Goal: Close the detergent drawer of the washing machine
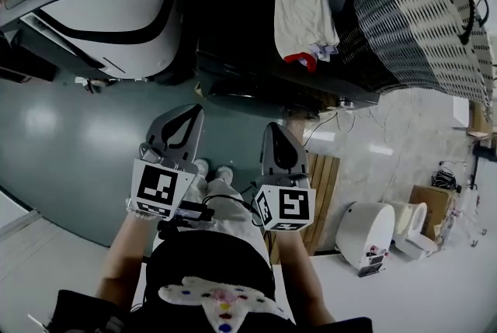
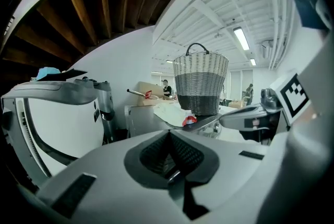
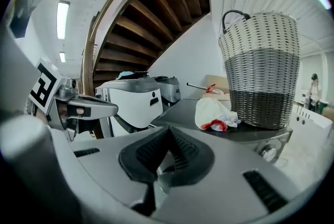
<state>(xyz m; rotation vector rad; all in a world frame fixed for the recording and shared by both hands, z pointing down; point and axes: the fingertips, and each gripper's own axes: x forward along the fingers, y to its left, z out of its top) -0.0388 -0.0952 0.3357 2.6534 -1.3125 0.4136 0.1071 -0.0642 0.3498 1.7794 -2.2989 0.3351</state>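
Left tongs [image 1: 189, 114] and right tongs [image 1: 274, 130] hang low in the frame, both pressed together on nothing. Above them stands what I take for the dark-topped washing machine [image 1: 241, 5]; its detergent drawer I can't pick out. It is probably stiff, light plastic on runners: push its front face squarely. On the surface lies a cloth [image 1: 304, 13]. The wicker basket [image 1: 411, 21], upper right, hides its contents.

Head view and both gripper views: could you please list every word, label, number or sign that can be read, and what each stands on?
No text can be read in any view.
Marker cube on the left gripper: a black-and-white square pattern, no letters.
Marker cube on the right gripper: likewise a pattern only.
White machine: dark marks on its casing, too blurred to read.
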